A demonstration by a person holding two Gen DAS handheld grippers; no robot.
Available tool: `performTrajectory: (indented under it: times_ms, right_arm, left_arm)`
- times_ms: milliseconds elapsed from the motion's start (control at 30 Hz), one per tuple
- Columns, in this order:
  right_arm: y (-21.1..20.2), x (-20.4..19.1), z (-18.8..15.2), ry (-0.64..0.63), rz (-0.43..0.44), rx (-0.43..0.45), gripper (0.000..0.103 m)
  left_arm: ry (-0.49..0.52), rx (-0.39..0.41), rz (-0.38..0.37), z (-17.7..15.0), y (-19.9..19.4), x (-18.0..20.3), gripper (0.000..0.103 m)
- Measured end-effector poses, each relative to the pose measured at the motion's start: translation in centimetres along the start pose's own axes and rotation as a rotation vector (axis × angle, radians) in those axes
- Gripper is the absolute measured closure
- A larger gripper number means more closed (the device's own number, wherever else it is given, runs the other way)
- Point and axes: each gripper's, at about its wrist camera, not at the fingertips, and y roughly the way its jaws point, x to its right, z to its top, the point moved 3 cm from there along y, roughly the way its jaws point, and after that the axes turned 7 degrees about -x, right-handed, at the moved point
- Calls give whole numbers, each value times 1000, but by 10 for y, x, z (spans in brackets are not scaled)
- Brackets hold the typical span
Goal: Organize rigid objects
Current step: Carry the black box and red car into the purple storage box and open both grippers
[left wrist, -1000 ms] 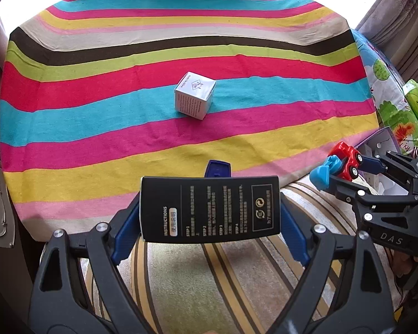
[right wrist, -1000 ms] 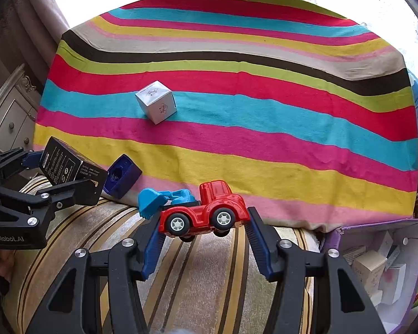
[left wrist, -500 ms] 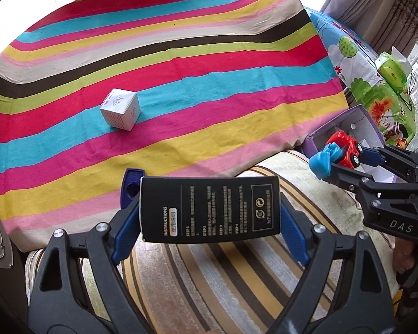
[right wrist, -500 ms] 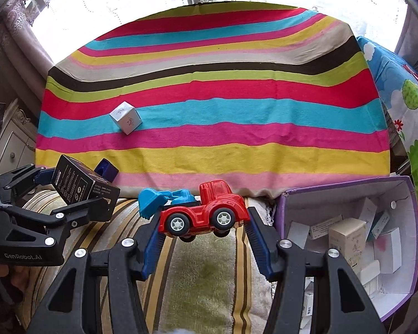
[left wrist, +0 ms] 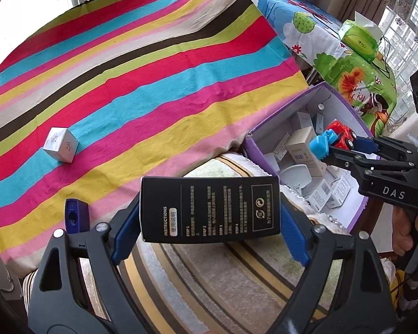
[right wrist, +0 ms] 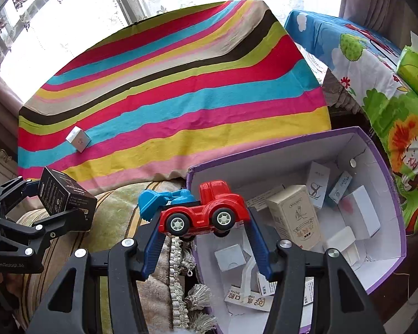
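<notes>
My left gripper [left wrist: 209, 218] is shut on a black carton [left wrist: 209, 206] with white instruction text, held flat above a striped cushion. In the right wrist view that carton [right wrist: 65, 196] and the left gripper [right wrist: 53, 208] are at the left edge. My right gripper [right wrist: 203, 224] is shut on a red toy truck [right wrist: 209, 208] with a blue scoop, hanging over the near left corner of an open purple box [right wrist: 278, 161]. From the left wrist view the truck [left wrist: 341, 136] hangs above that box [left wrist: 276, 117], which holds several small cartons.
A small white cube box [left wrist: 60, 144] lies on the striped tablecloth [left wrist: 153, 83], and a small blue block [left wrist: 75, 217] sits near its front edge. A green tissue pack [left wrist: 359, 39] rests on the cartoon-print cloth [left wrist: 334, 64] behind the purple box. A person's hand [left wrist: 409, 231] grips the right tool.
Both grippers have swung right with their loads still held. The purple box has come into view under the truck, and the white cube has slid toward the left of both views.
</notes>
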Motion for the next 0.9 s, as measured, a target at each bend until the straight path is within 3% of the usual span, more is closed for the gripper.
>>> performTrajectory:
  times_ms: [567, 700, 900]
  right_arm:
    - [-8, 93, -24, 199, -71, 20, 47]
    - [-8, 106, -26, 235, -80, 16, 45]
    - [-7, 108, -27, 246, -68, 12, 43]
  left_arm:
    - [213, -43, -121, 15, 19, 101, 12]
    - [236, -51, -156, 14, 21, 111, 6]
    - [191, -43, -160, 14, 19, 101, 5]
